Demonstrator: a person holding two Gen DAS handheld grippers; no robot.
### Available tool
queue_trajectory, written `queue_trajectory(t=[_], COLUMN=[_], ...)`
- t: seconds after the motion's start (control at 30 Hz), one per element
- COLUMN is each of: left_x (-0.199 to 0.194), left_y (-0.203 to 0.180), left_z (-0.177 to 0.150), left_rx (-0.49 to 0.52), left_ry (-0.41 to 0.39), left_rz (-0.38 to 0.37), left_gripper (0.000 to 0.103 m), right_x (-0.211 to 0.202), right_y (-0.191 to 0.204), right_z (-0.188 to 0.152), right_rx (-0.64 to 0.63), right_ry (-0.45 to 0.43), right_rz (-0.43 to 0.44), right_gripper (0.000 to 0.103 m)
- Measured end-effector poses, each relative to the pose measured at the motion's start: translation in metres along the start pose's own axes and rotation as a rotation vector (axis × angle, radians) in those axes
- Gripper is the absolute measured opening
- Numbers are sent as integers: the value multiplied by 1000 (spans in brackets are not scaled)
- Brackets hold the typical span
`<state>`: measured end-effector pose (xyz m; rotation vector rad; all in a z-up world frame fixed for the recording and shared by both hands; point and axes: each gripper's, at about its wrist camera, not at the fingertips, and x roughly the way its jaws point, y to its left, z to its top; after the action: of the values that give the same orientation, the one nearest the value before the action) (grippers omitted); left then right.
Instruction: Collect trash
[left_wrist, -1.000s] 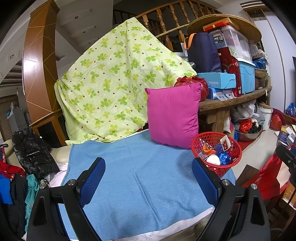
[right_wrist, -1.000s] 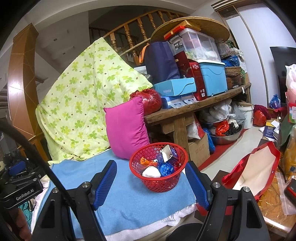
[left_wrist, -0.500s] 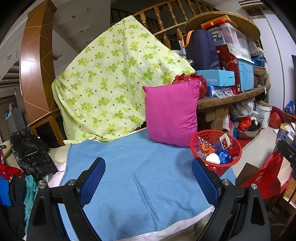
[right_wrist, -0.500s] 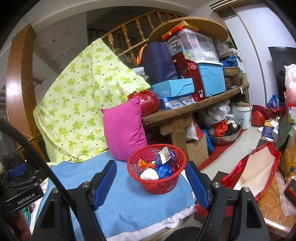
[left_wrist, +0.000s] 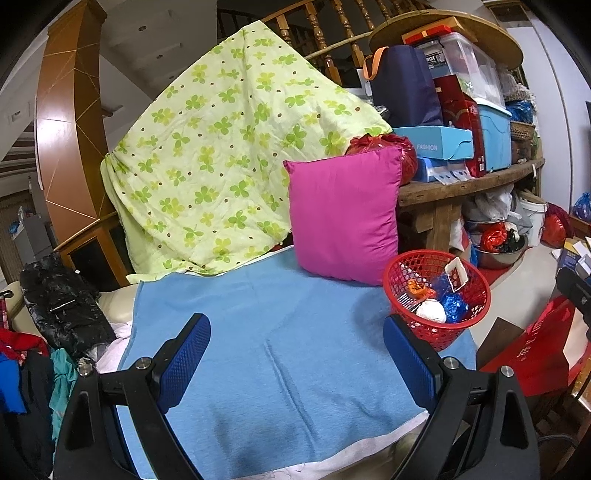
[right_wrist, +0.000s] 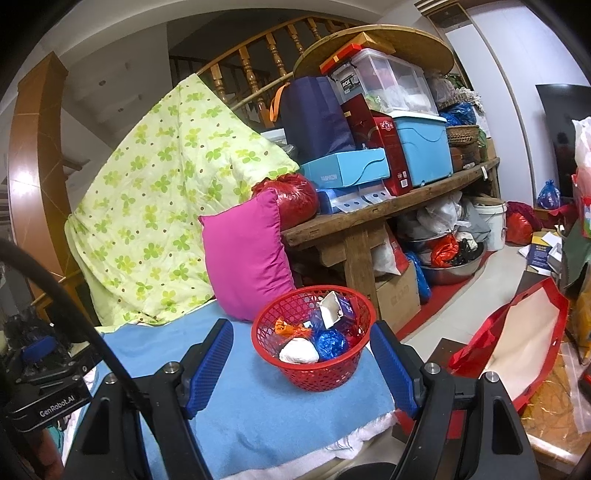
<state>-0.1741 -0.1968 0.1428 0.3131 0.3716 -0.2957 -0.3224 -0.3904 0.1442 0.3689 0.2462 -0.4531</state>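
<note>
Where blue cloth (right_wrist: 258, 398) ends, one basket (right_wrist: 314, 373)

basket (right_wrist: 314, 354) with trash (right_wrist: 299, 350) in it sits on the towel's (left_wrist: 280, 354) right end; pillow (left_wrist: 343, 218) behind it, quilt (left_wrist: 221, 166) left of pillow.

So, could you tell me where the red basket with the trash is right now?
The red basket sits on the blue cloth in front of the pink cushion, centred ahead of the right gripper; in the left wrist view it is at the right.
</note>
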Motion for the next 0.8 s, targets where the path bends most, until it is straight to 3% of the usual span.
queue_trajectory(t=[0.37, 0.8], left_x=[-12, 1], left_y=[-22, -32], left_z=[5, 14], left_rx=[56, 90], left_ry=[-10, -33], left_rz=[31, -37], left_gripper=[95, 95], right_x=[0, 2], right_y=[-18, -19], right_z=[-5, 3], right_rx=[38, 12], right_ry=[2, -15], right_rz=[41, -26], right_gripper=[79, 79])
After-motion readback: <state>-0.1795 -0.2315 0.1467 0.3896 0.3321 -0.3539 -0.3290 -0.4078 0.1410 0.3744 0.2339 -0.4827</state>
